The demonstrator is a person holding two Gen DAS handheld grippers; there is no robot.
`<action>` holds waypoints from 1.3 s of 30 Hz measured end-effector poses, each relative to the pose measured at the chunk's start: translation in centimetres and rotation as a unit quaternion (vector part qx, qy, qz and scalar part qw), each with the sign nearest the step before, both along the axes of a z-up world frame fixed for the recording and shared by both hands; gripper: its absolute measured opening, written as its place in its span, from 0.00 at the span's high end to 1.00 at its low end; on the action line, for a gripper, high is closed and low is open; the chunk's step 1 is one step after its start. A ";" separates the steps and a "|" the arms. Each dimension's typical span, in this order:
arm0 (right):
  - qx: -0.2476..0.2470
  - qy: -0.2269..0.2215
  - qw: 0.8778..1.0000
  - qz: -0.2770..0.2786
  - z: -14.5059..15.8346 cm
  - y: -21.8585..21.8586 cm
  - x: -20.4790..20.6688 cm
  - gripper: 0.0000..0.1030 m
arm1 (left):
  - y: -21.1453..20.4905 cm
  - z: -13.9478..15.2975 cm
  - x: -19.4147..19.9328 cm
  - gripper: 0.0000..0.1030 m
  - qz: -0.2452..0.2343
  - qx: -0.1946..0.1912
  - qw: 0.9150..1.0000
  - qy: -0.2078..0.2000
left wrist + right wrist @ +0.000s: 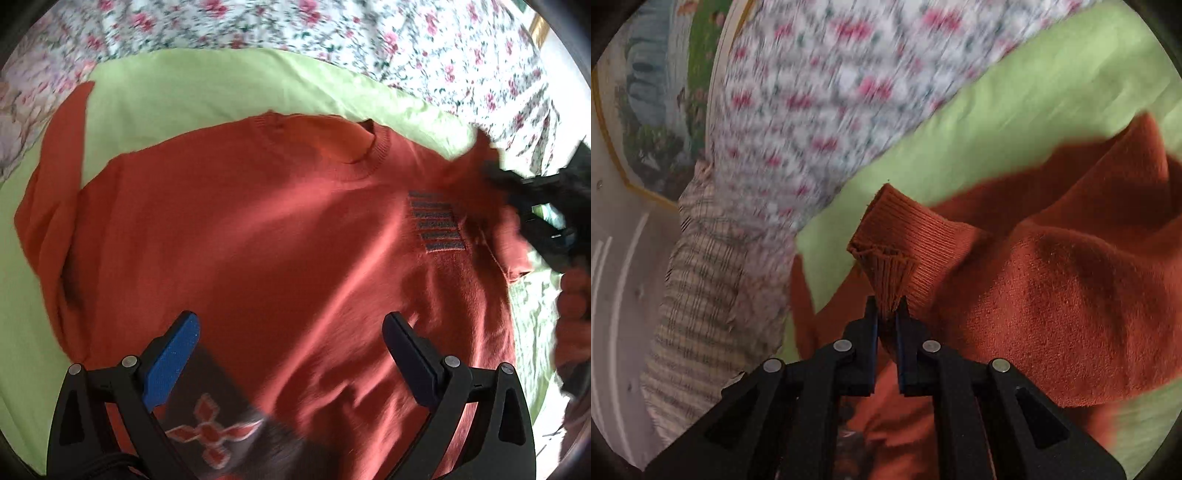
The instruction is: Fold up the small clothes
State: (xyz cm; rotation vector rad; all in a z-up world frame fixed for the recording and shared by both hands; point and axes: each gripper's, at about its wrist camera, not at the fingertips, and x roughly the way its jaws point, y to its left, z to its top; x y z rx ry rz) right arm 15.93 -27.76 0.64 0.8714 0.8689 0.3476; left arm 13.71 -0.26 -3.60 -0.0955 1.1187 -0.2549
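Rust-orange knit sweater [258, 236] lies chest-up on the lime-green sheet [207, 88], right tool [886, 306] clenched on its ribbed cuff [897, 236], so that sleeve probably swings inward while the left tool [291, 354] hangs released.

object: rust-orange knit sweater [280, 229] | state: spread front-up, grey striped chest patch at frame right | sleeves: one laid upper left, ribbed cuff [905, 240] of the other raised at centre

place: home bedroom | evidence: floral bedsheet [369, 37], green sheet [184, 92], framed picture [646, 92]
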 end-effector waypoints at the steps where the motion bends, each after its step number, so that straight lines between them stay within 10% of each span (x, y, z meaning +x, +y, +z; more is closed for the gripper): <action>1: 0.006 0.005 1.000 0.014 -0.7 1.8 0.6 0.91 | 0.8 0.0 -0.2 0.03 0.001 -0.007 1.000 0.002; 11: 0.016 0.054 0.992 0.117 -5.5 15.6 3.5 0.82 | 4.3 -0.8 0.4 0.03 -0.016 -0.068 0.997 0.014; 19: -0.010 0.054 0.996 0.064 -4.1 9.7 0.1 0.67 | 2.8 -5.0 5.3 0.07 0.015 -0.106 0.992 0.060; 22: -0.032 0.054 0.998 0.020 -3.1 5.4 -2.1 0.67 | 2.3 -4.7 6.2 0.38 0.025 -0.113 0.993 0.039; 24: -0.042 0.061 0.997 -0.012 -2.7 2.6 -3.4 0.66 | 1.8 -4.8 6.7 0.92 0.014 -0.118 0.992 0.041; 31: -0.080 0.057 0.990 -0.100 -1.1 -3.8 -6.5 0.66 | 4.7 -1.2 6.4 0.92 0.034 -0.032 0.998 -0.033; 39: -0.142 0.080 0.981 -0.104 -2.5 -6.7 -3.4 0.63 | 7.0 -1.4 7.1 0.92 0.053 -0.033 0.998 -0.024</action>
